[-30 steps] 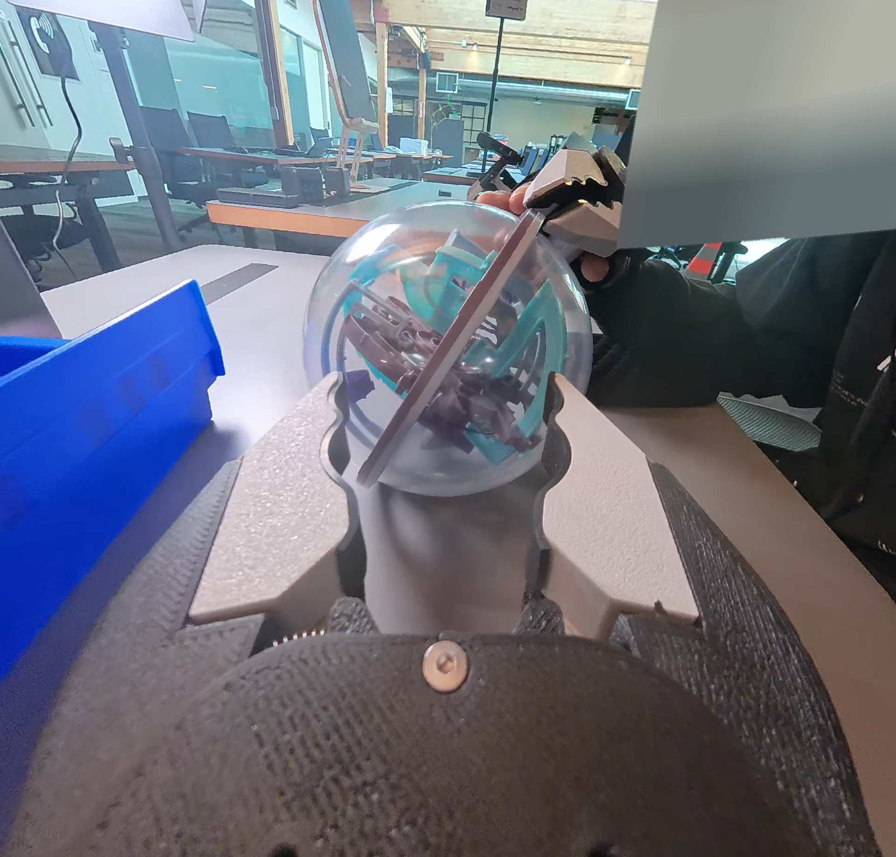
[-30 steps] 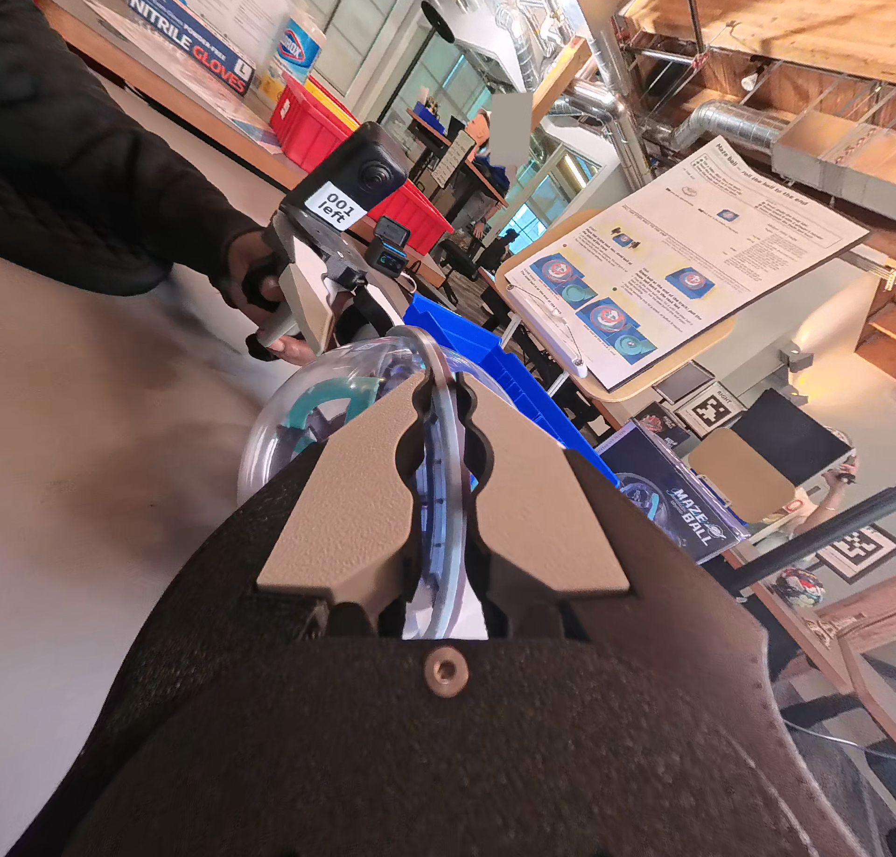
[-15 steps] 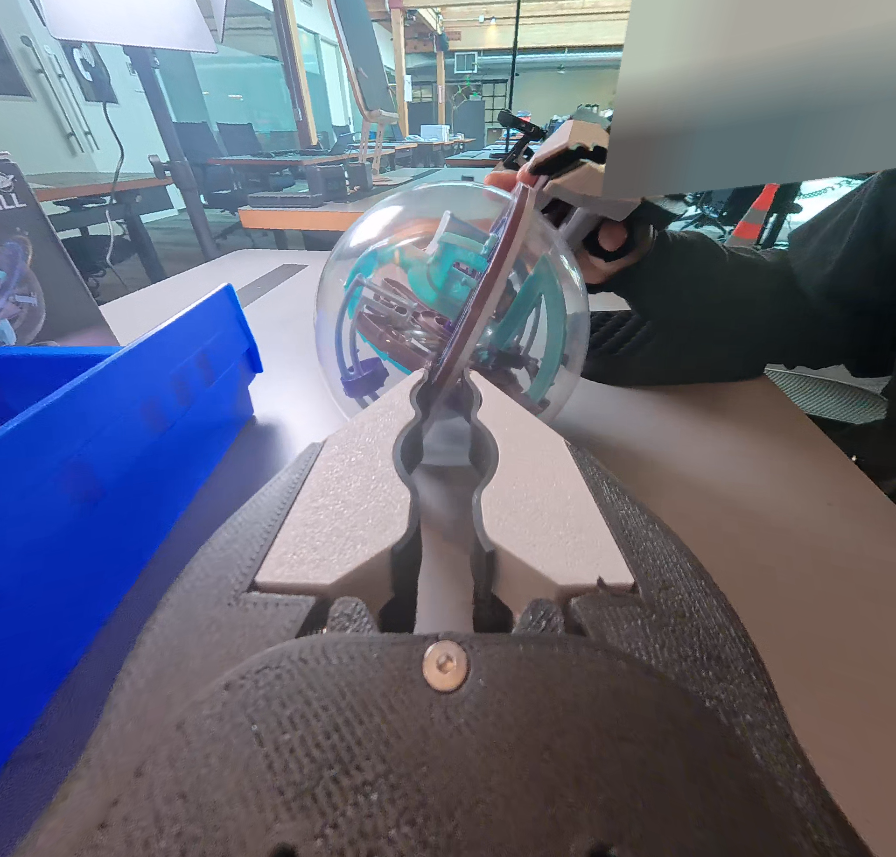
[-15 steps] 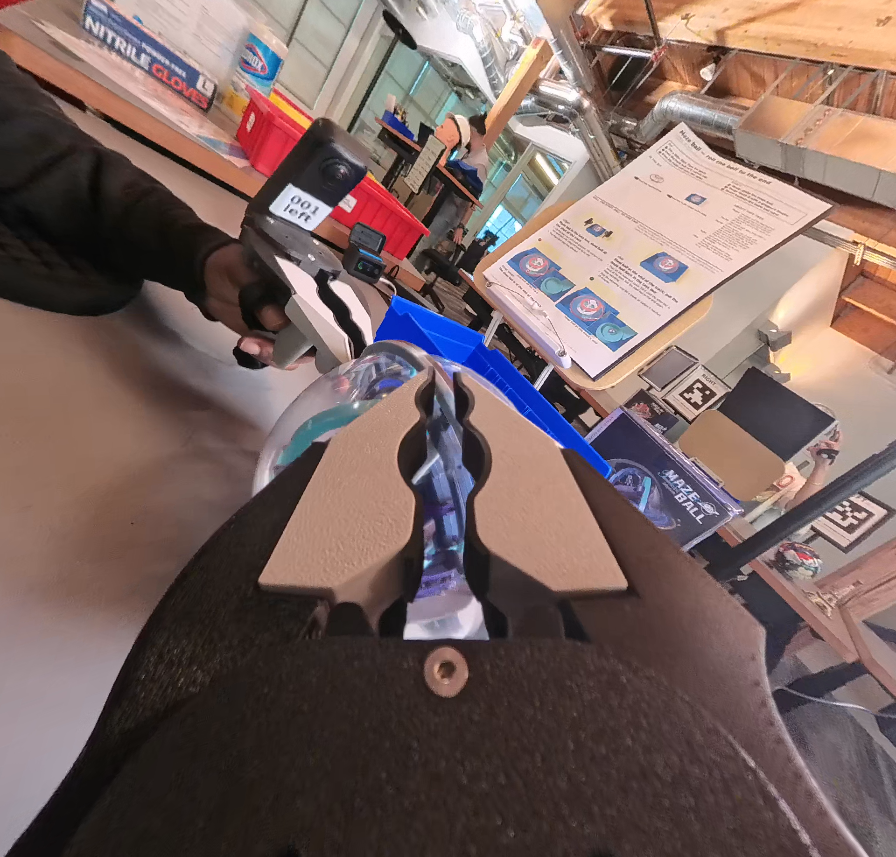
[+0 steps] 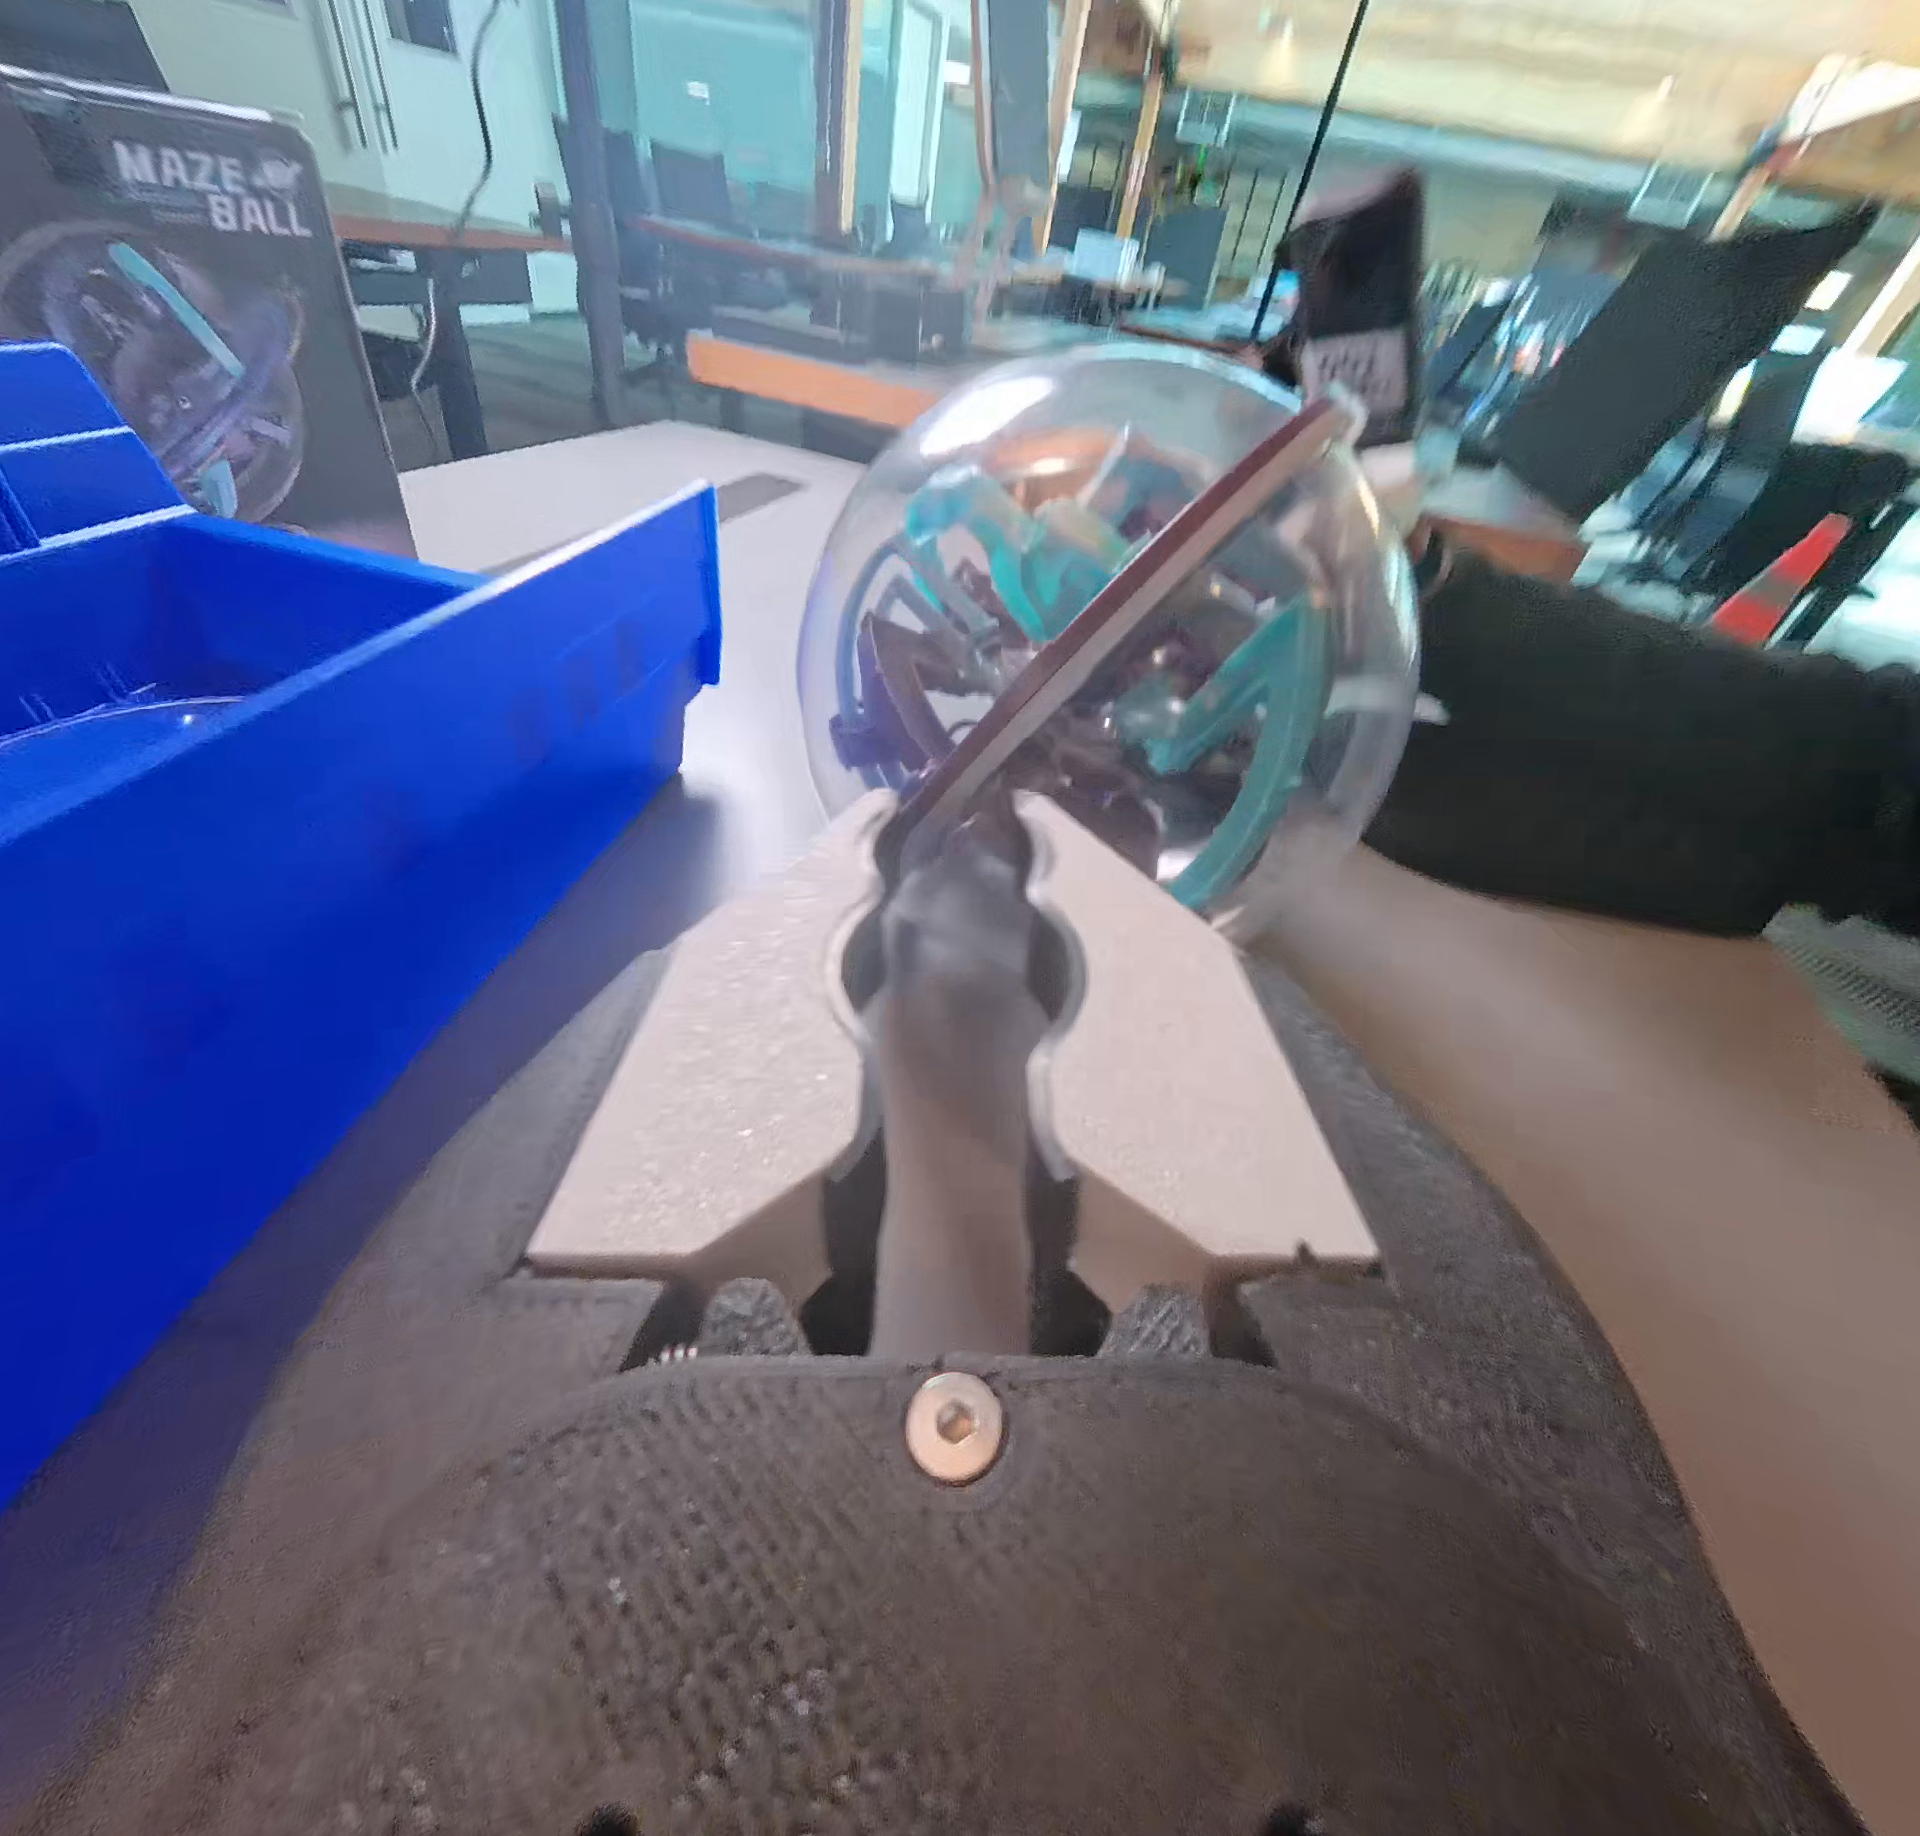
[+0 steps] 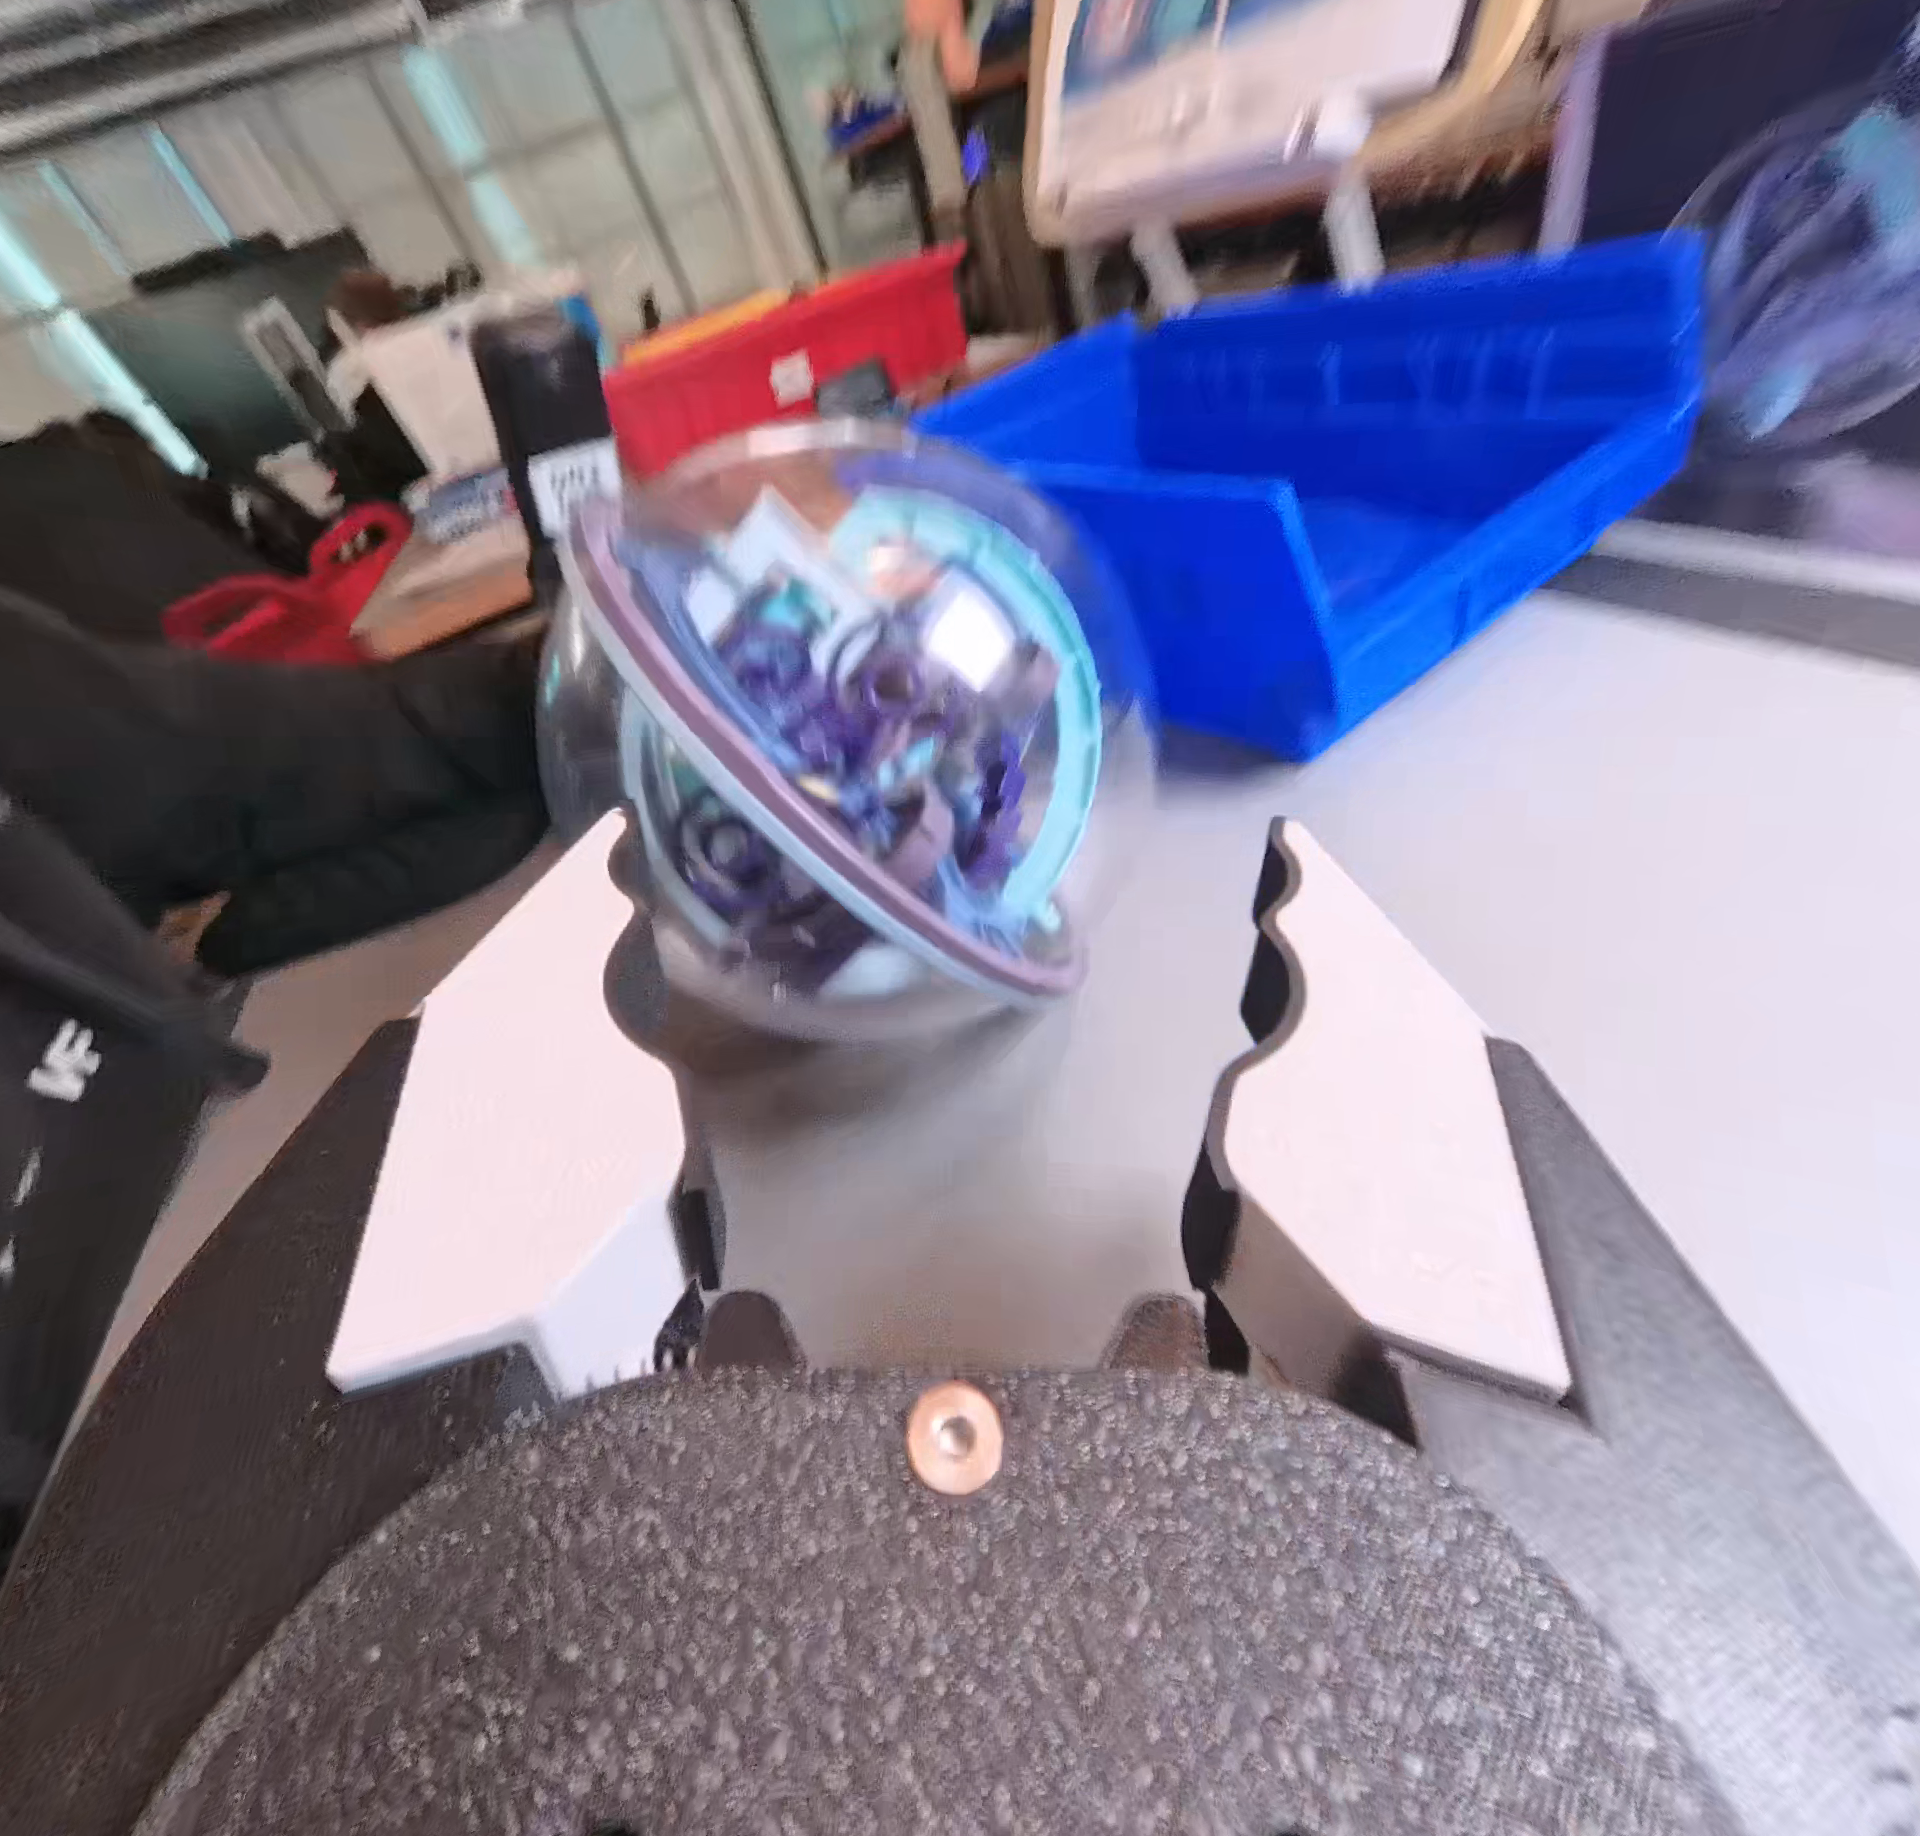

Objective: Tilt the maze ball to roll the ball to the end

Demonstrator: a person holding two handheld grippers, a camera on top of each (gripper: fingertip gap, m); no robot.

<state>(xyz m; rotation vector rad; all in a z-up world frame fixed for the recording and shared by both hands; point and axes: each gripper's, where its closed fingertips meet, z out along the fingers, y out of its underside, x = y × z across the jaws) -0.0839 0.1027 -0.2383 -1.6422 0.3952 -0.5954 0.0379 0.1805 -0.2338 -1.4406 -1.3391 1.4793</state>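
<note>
left claw (image 5: 961, 830) pinches the purple flat ring of the clear plastic maze ball (image 5: 1107, 633), which sits tilted on the grey desk (image 6: 1558, 851) beside a blue plastic bin (image 5: 312, 726). right claw (image 6: 945, 913) is spread wide, touching nothing. step in hand looks like a regrip; next, the right claw should probably close on the ring before more tilting.

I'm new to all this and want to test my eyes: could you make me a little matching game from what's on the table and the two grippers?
Things:
1. maze ball
2. bin
3. left gripper
4. right gripper

States:
A. jaws spread wide, not gripping
B. blue, open-topped
C. clear shell, teal and purple tracks inside
D. closed on the ball's rim

Pairs: 1-C, 2-B, 3-D, 4-A
</note>
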